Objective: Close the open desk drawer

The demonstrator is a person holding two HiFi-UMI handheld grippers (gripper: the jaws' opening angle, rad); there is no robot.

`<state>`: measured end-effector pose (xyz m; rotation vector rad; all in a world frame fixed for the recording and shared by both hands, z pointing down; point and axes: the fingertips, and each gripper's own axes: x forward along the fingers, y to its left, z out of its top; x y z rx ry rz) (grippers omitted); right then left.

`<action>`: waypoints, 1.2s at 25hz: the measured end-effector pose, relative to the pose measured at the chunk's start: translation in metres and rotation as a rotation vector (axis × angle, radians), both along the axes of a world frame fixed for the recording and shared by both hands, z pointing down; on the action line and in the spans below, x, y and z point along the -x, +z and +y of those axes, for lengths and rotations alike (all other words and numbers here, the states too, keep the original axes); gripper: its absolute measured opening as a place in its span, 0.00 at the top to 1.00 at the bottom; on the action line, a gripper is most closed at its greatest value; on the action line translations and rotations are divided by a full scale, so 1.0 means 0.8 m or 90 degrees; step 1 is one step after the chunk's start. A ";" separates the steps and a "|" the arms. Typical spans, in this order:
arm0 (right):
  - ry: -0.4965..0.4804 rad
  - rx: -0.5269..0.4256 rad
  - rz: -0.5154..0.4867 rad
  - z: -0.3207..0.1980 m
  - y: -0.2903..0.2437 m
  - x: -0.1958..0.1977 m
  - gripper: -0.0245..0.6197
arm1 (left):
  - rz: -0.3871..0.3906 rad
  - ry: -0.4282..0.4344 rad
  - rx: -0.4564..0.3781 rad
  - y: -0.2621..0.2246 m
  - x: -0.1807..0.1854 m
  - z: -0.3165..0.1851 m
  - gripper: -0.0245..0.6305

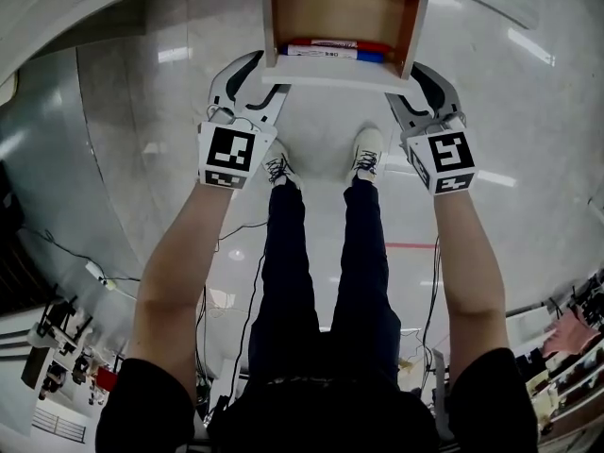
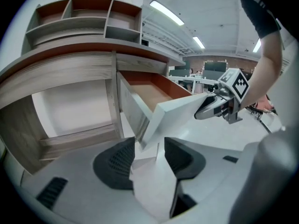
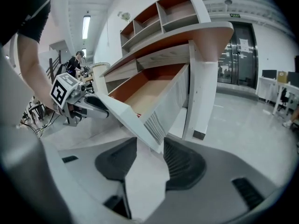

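The open drawer [image 1: 335,74] juts out from the desk, with a white front panel and a wooden inside. A red marker [image 1: 342,43] and a blue marker [image 1: 332,54] lie in it just behind the front. My left gripper [image 1: 264,75] is open at the front's left end, and my right gripper [image 1: 411,81] is open at its right end. In the left gripper view, the front's corner [image 2: 148,135] sits between the spread jaws of the left gripper [image 2: 148,148]. The right gripper [image 3: 150,148] likewise straddles the other corner [image 3: 156,141]. Neither pair of pads presses on the panel.
The desk carries a shelf unit [image 2: 79,17] above the drawer and a side panel [image 3: 205,92] beside it. The person's shoes [image 1: 366,154] stand on the glossy floor right under the drawer. Cables [image 1: 241,229] trail on the floor behind.
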<state>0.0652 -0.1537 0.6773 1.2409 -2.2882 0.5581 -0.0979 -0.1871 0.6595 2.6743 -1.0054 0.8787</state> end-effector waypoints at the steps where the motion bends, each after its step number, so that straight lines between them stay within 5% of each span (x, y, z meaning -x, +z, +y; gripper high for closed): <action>1: 0.000 -0.003 -0.001 -0.003 0.000 0.002 0.66 | 0.004 -0.003 -0.002 0.000 -0.002 -0.002 0.66; 16: 0.034 -0.047 -0.037 0.000 -0.054 0.003 0.71 | 0.095 -0.069 -0.034 -0.059 -0.008 -0.002 0.74; 30: 0.077 -0.091 -0.048 -0.006 -0.090 -0.012 0.72 | 0.116 -0.081 -0.054 -0.088 -0.017 -0.001 0.74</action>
